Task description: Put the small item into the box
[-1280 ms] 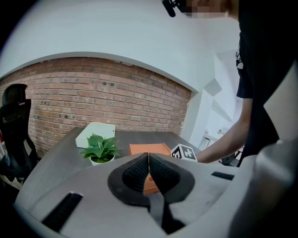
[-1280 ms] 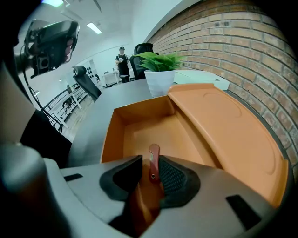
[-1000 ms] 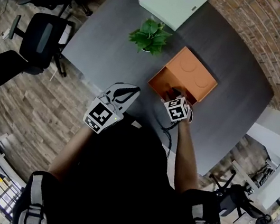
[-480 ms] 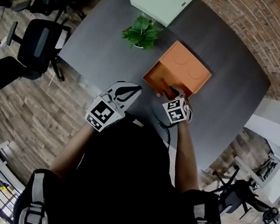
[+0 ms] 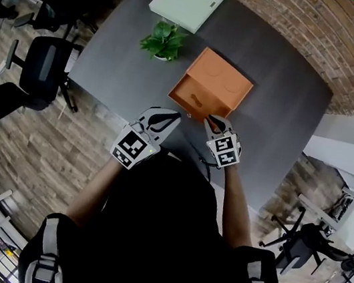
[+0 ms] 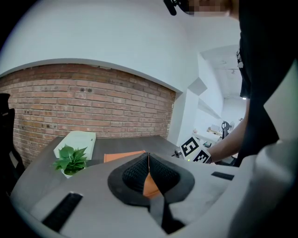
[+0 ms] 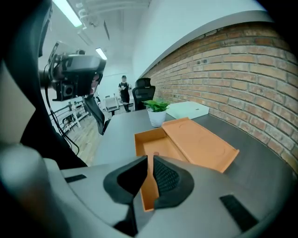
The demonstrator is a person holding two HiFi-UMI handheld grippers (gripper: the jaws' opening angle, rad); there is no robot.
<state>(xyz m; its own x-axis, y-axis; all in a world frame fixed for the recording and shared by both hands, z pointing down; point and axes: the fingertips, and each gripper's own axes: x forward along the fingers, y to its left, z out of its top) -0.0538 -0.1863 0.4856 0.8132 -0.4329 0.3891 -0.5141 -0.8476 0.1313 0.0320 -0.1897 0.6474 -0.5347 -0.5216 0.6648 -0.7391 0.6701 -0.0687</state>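
Right gripper [image 7: 150, 160], jaws closing empty, hovered with the small reddish item [image 7: 156, 153] just ahead at twelve o'clock, inside the open orange box [image 7: 138, 148].

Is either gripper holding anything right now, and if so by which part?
Nothing is held. The left gripper has its jaws together, nothing between them; the right gripper has its jaws closing, empty, pointed at the open orange box.
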